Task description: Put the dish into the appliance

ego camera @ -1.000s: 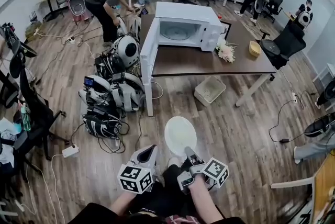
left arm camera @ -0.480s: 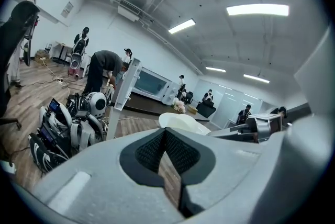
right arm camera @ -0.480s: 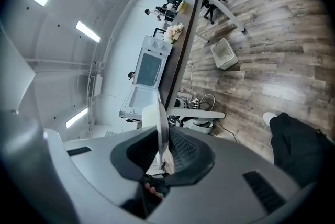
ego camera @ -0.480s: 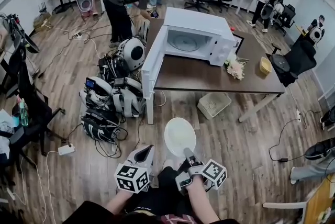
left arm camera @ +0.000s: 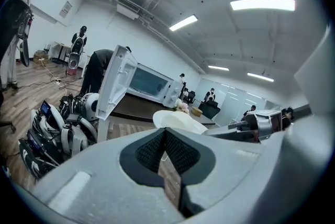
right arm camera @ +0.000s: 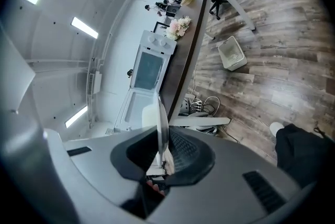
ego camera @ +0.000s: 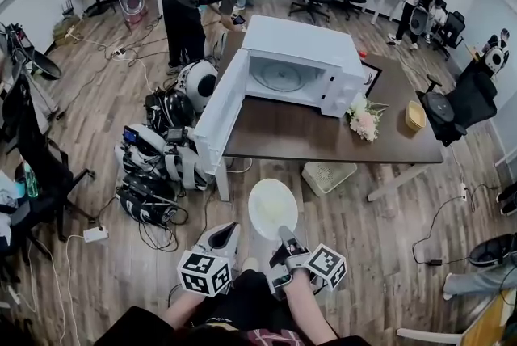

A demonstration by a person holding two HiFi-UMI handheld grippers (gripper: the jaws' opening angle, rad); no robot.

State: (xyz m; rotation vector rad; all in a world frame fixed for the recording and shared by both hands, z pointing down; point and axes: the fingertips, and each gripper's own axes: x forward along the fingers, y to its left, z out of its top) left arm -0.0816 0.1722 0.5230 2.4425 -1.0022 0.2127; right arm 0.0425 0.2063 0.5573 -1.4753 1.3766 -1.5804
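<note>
Head view: the right gripper [ego camera: 285,234] clamps the near rim of the dish [ego camera: 272,207], the open microwave [ego camera: 300,61] well ahead (door [ego camera: 213,118] swung left). Beside it the left gripper [ego camera: 228,232], jaws together, holds nothing.

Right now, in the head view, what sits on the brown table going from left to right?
Swung-open door → microwave → flower bunch → yellow bowl.

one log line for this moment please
right gripper: shut on dish rim | left gripper: shut, empty | microwave: on table, door open | dish: held over floor, not yet inside
</note>
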